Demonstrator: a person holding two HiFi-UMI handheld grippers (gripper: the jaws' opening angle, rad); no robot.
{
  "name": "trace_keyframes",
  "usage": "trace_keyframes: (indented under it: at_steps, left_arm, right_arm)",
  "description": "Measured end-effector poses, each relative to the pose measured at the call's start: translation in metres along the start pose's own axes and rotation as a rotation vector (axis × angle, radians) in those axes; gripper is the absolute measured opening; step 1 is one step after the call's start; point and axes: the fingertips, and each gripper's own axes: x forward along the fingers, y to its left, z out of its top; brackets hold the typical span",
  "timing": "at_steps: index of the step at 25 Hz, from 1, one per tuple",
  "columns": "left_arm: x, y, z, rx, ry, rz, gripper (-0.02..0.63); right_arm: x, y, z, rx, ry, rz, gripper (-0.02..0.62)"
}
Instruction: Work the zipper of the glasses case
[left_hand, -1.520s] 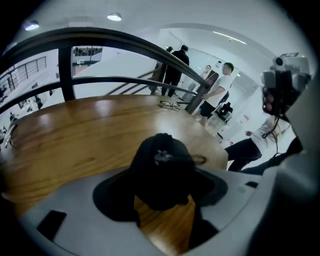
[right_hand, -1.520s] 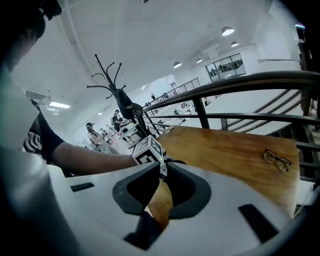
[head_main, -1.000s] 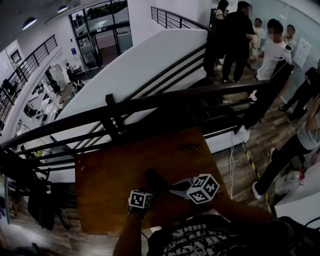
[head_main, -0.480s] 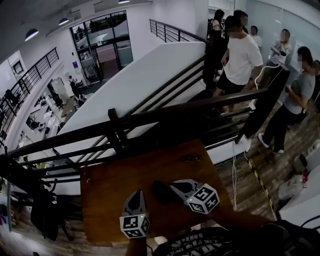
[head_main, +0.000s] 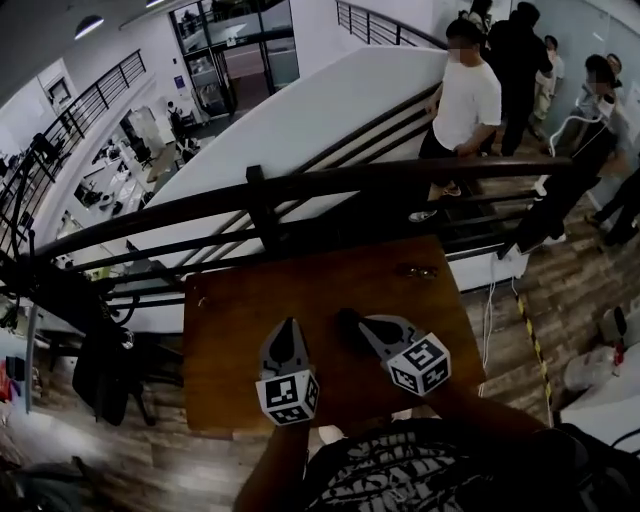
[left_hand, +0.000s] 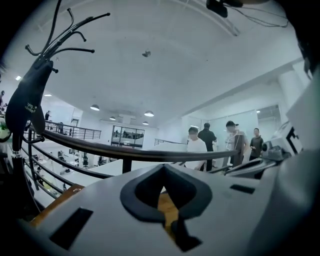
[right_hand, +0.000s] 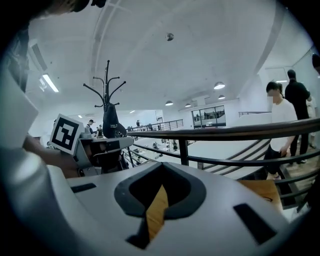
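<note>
Wooden table (head_main: 225, 330) by the railing bears the dark glasses case (head_main: 350, 330), just beside the right gripper (head_main: 369, 323). The left gripper (head_main: 288, 328) hovers near. Both claws are closed and empty, so no grip on the zipper yet; next, one must open to pinch the pull.

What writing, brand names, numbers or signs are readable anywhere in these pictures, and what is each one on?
Nothing here reads as clear text.
Marker cube on the left gripper, and the one on the right gripper: black-and-white square patterns, no words.
Pale print on the dark bag hanging on the coat stand: too small to read.
Small blue sign, far background: too small to read.
</note>
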Motion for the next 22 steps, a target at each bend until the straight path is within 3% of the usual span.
trace_keyframes:
  at_steps: [8,17,22]
  left_arm:
    - [-0.013,0.028,-0.01,-0.004,0.035,0.009,0.006]
    - [-0.014,0.054,-0.024,-0.05,0.082,-0.001,0.006]
    - [-0.015,0.082,-0.005,-0.019,0.04,-0.025,0.006]
  right_arm:
    - [0.024,0.024,0.006,-0.038,-0.015,-0.021,-0.002]
    - [0.044,0.021,0.011,-0.062,-0.014,-0.074,-0.002]
    - [0.066,0.046,0.028,-0.087,-0.051,-0.068,-0.002]
